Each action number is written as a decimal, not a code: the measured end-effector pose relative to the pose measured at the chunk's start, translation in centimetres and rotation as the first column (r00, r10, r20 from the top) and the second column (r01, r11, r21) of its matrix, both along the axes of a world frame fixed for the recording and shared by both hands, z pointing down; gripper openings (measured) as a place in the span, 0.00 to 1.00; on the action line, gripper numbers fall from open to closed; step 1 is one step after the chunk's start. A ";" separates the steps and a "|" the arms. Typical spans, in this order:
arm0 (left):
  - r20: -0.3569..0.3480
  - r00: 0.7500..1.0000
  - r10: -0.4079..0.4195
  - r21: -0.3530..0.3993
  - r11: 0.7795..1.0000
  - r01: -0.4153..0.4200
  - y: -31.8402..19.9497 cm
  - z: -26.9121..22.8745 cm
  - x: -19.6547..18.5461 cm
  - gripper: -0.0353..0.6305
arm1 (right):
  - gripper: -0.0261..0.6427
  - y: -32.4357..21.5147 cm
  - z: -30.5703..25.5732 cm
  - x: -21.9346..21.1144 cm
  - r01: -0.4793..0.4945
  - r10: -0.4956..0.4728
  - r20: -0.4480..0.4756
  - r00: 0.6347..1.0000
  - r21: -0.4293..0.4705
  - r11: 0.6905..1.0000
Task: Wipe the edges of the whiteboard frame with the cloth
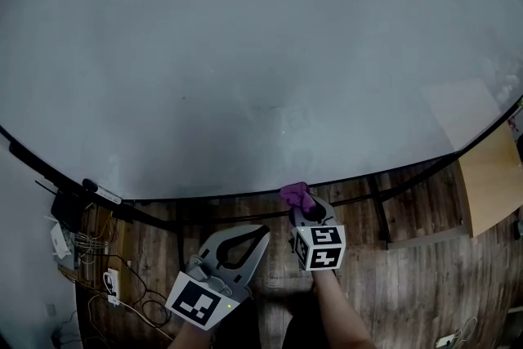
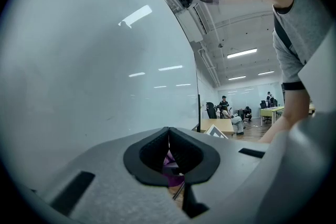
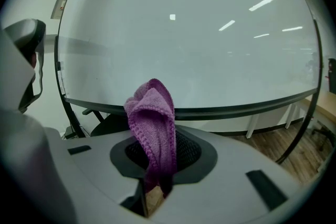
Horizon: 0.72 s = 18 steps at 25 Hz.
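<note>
A large whiteboard (image 1: 245, 53) fills most of the head view. Its dark lower frame edge (image 1: 204, 198) curves across below it. My right gripper (image 1: 304, 208) is shut on a purple cloth (image 1: 294, 194), and the cloth's top sits right at that lower edge. In the right gripper view the cloth (image 3: 155, 123) stands up from the shut jaws in front of the frame edge (image 3: 236, 110). My left gripper (image 1: 263, 231) hangs lower and to the left, away from the board. Its pads are together on nothing (image 2: 168, 136).
Cables and a power strip (image 1: 82, 249) lie on the wood floor at lower left. The board's stand legs (image 1: 380, 208) reach down behind the grippers. A light wooden table (image 1: 490, 176) stands at the right. People sit at desks (image 2: 226, 107) far off.
</note>
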<state>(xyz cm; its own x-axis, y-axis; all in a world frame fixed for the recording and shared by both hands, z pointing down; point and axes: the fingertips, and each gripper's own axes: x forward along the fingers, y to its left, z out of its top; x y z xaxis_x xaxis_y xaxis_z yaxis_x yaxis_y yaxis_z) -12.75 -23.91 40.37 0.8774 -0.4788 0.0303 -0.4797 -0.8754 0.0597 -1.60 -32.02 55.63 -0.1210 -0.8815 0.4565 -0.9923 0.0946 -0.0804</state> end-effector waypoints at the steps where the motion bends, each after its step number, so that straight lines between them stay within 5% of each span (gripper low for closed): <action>1: -0.005 1.000 -0.010 -0.002 1.000 0.010 0.1 0.1 0.6 0.08 | 0.15 0.0 0.0 0.4 0.008 -0.008 0.003 1.000 0.000 1.000; 18: -0.009 0.993 -0.116 0.012 0.993 0.116 1.7 -0.3 9.1 0.08 | 0.15 0.6 0.5 8.6 0.091 -0.091 -0.015 0.996 -0.012 0.996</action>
